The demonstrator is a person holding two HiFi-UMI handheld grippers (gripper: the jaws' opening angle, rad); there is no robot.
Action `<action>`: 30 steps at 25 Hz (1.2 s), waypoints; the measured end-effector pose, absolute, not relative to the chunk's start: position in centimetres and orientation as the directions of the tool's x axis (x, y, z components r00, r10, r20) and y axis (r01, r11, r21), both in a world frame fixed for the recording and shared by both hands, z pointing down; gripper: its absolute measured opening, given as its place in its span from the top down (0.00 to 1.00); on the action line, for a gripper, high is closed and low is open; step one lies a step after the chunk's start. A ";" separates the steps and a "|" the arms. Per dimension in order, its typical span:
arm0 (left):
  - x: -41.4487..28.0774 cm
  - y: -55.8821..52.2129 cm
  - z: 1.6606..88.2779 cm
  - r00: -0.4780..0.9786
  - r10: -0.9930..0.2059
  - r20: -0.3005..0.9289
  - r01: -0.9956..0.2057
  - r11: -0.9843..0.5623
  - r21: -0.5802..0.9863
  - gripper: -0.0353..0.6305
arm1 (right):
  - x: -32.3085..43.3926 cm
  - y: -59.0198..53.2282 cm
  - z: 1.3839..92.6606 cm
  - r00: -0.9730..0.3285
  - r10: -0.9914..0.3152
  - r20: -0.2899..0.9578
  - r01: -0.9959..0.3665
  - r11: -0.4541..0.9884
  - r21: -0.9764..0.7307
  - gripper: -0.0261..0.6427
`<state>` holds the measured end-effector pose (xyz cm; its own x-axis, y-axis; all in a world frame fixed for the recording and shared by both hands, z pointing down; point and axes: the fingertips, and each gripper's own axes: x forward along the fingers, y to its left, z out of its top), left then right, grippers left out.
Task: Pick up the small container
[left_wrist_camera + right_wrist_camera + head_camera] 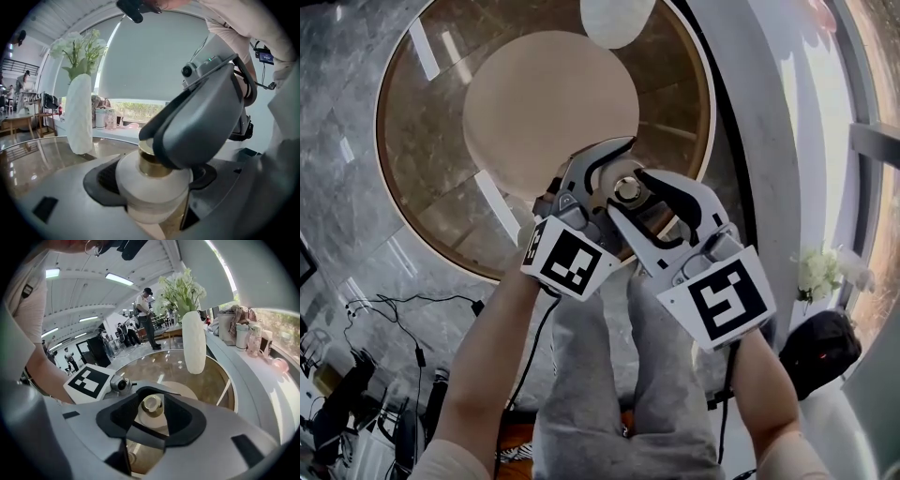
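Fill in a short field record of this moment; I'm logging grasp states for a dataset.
left gripper: shut on the white body of the small container
right gripper: shut on the gold cap
container pose: upright, held between both grippers
table: round, glass-topped, below the grippers
other: white vase with flowers, standing on the table

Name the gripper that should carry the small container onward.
Left. The left gripper has its jaws shut on the white body of the small container, so it likely bears the weight. The right gripper clasps only the gold cap on top, which might come loose.
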<state>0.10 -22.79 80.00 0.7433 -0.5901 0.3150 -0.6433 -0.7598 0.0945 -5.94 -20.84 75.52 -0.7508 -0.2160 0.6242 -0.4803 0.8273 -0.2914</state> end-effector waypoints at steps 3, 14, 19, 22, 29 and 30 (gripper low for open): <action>0.1 -22.8 80.1 0.745 -0.587 0.317 -0.641 -0.762 0.096 0.41 | -6.2 -20.7 76.3 -0.735 -0.214 0.644 -0.458 0.857 -0.238 0.71; 0.4 -22.6 80.3 0.757 -0.551 0.352 -0.612 -0.786 0.086 0.41 | -5.8 -20.6 76.5 -0.700 -0.244 0.672 -0.459 0.874 -0.161 0.77; 0.4 -22.4 80.1 0.755 -0.543 0.369 -0.622 -0.770 0.140 0.41 | -5.9 -20.6 76.3 -0.698 -0.247 0.672 -0.461 0.873 -0.159 0.77; 0.3 -22.3 78.7 0.752 -0.545 0.371 -0.628 -0.764 0.149 0.41 | -6.0 -20.6 74.8 -0.713 -0.250 0.655 -0.460 0.872 -0.167 0.77; 0.1 -22.4 71.5 0.747 -0.535 0.395 -0.622 -0.773 0.128 0.41 | -6.3 -20.6 67.3 -0.741 -0.258 0.620 -0.439 0.885 -0.156 0.77; 0.0 -22.4 70.0 0.745 -0.536 0.396 -0.621 -0.774 0.121 0.41 | -6.4 -20.6 65.8 -0.745 -0.260 0.614 -0.436 0.887 -0.153 0.77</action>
<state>0.02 -22.44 70.04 0.7455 -0.5360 0.3962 -0.6211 -0.7743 0.1211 -6.37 -20.64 65.82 -0.7454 -0.2603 0.6136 -0.4360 0.8868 -0.1534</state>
